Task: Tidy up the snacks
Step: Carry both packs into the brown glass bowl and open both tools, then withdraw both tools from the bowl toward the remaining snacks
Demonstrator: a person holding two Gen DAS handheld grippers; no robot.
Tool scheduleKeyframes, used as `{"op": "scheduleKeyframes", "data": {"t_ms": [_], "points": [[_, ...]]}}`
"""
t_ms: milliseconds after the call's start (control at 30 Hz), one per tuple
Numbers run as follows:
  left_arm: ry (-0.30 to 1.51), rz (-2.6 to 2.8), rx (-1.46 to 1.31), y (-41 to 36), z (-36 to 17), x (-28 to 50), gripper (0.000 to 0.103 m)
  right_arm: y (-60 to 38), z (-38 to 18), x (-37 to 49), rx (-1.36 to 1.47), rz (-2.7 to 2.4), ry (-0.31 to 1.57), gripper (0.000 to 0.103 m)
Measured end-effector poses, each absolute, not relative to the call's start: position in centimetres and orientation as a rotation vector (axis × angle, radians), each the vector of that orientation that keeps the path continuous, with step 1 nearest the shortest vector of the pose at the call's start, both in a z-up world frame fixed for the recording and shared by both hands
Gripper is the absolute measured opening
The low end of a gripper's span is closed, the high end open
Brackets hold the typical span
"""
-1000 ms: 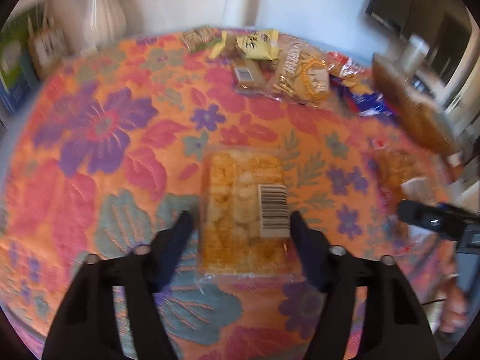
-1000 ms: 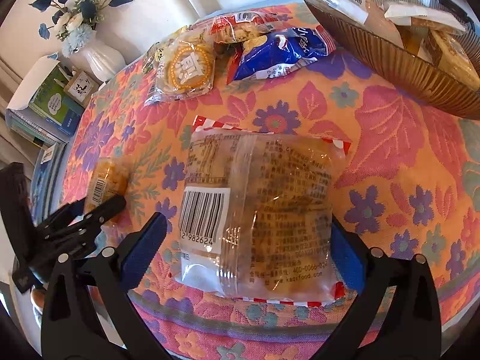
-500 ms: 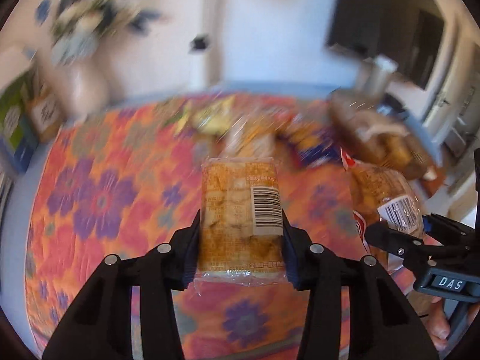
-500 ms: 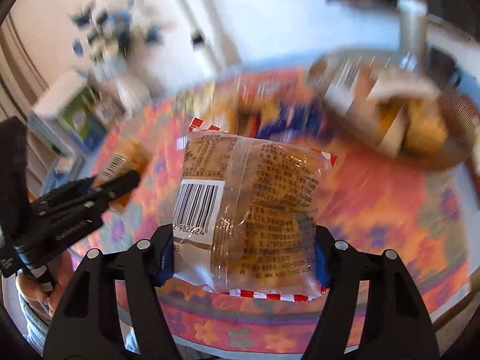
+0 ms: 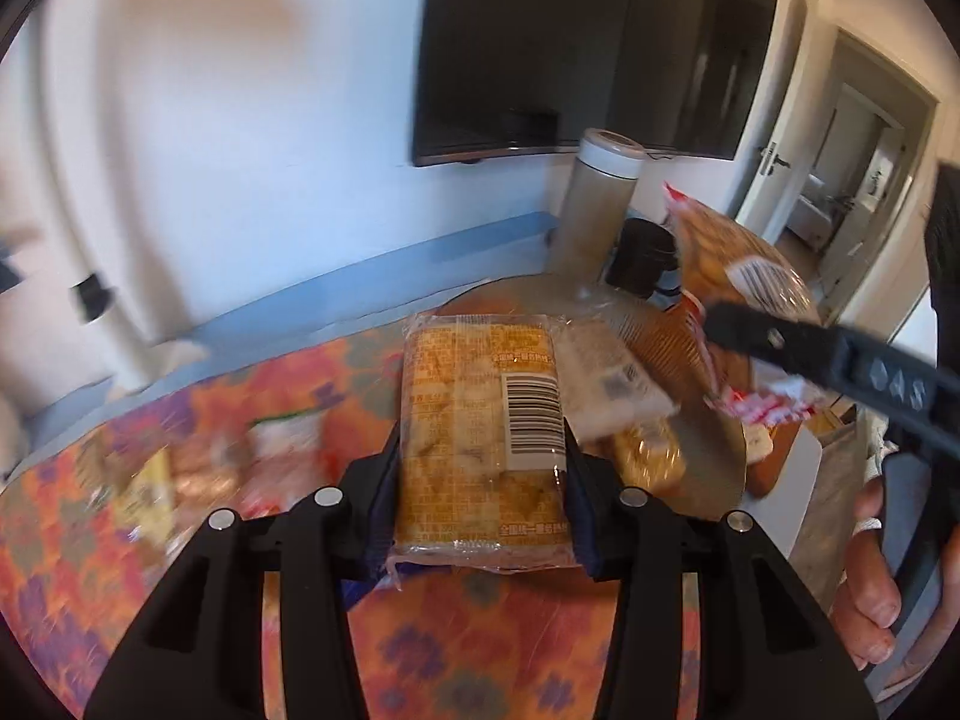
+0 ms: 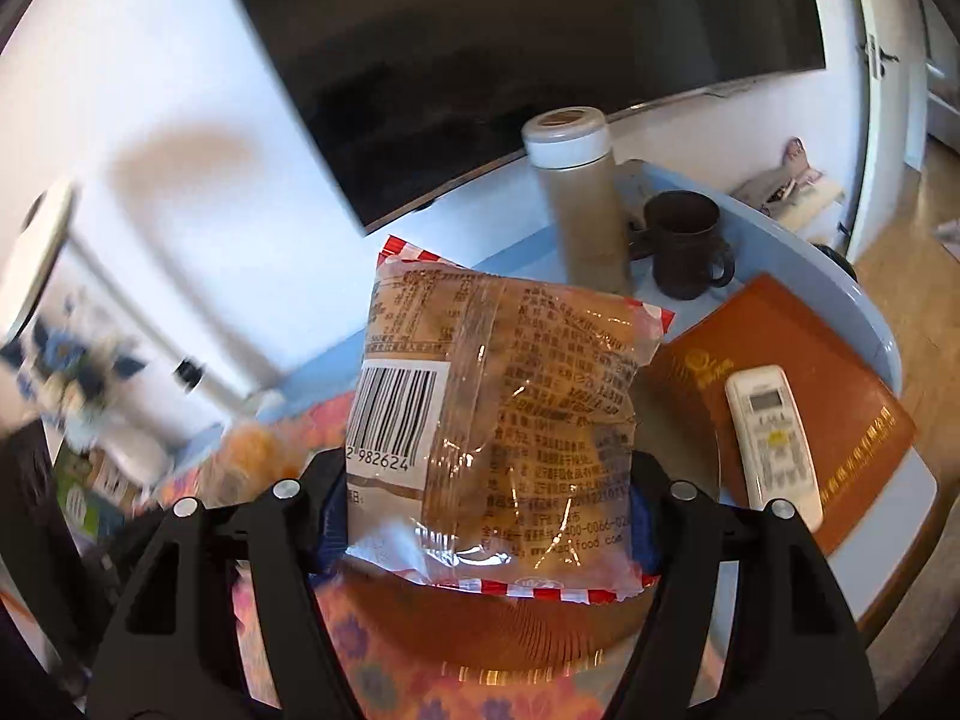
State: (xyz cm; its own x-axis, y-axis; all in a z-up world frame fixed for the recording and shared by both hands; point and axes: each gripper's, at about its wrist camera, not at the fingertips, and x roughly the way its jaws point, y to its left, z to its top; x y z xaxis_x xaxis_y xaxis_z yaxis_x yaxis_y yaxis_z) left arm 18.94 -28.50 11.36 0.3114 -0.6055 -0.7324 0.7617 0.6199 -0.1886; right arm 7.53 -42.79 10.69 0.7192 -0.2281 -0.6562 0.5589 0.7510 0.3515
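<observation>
Black plastic fingers on the left gripper point(image 5: 483, 492) are clamped on both long sides of a clear-wrapped pack of golden biscuits point(image 5: 480, 432), barcode sticker facing up, held in the air above the flowery orange tablecloth point(image 5: 510, 648). Just past the pack sits a wide ribbed brown bowl point(image 5: 708, 456) with a few wrapped snacks already in it, including a pale packet point(image 5: 606, 378) right beside the biscuits. More snack packs lie further left on the cloth, but they're blurred, so can't say what they are.

Over on the right side the right gripper point(image 6: 486, 510) is pinching a see-through bag with red-and-white striped ends point(image 6: 498, 420), printed back and barcode toward the camera, also lifted off the table and hanging over the near rim of the same bowl point(image 6: 492, 630). From the left camera you can see that bag point(image 5: 738, 282) up high at the far right, with the person's hand point(image 5: 882, 588) on the gripper handle below it.

Behind the bowl: a beige thermos with a white lid point(image 6: 576, 198), a dark mug point(image 6: 684, 240), and a white remote point(image 6: 774, 438) lying on a brown folder point(image 6: 840, 372). A wall-mounted TV point(image 6: 510, 60) fills the background.
</observation>
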Motion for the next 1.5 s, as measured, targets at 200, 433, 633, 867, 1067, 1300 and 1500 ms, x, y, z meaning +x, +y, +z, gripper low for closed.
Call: {"op": "scheduleKeyframes", "data": {"t_ms": [200,433,633,867,1067,1300,1500], "points": [[0.903,-0.910,0.192,-31.8,8.9,21.5,0.056,-44.2,9.1,12.3,0.568,-0.495,0.699,0.079],[0.893,-0.926,0.133,-28.7,9.2,21.5,0.070,-43.1,8.7,11.2,0.534,-0.476,0.695,0.080],[0.814,-0.894,0.064,-20.6,12.7,19.8,0.070,-39.3,10.0,9.1,0.511,-0.407,0.676,0.080],[0.725,-0.761,0.035,-9.0,16.3,18.0,0.080,-29.9,12.1,7.1,0.343,-0.278,0.629,0.088],[0.766,-0.596,0.080,-1.8,9.3,17.3,0.081,-22.1,7.8,7.1,0.224,-0.139,0.595,0.091],[0.937,-0.561,-0.010,1.3,0.7,19.7,0.081,-18.2,1.2,11.6,0.107,-0.156,0.695,0.097],[0.967,-0.576,-0.059,1.9,-1.9,20.4,0.081,-20.4,-2.6,12.7,0.162,-0.218,0.735,0.100]]}}
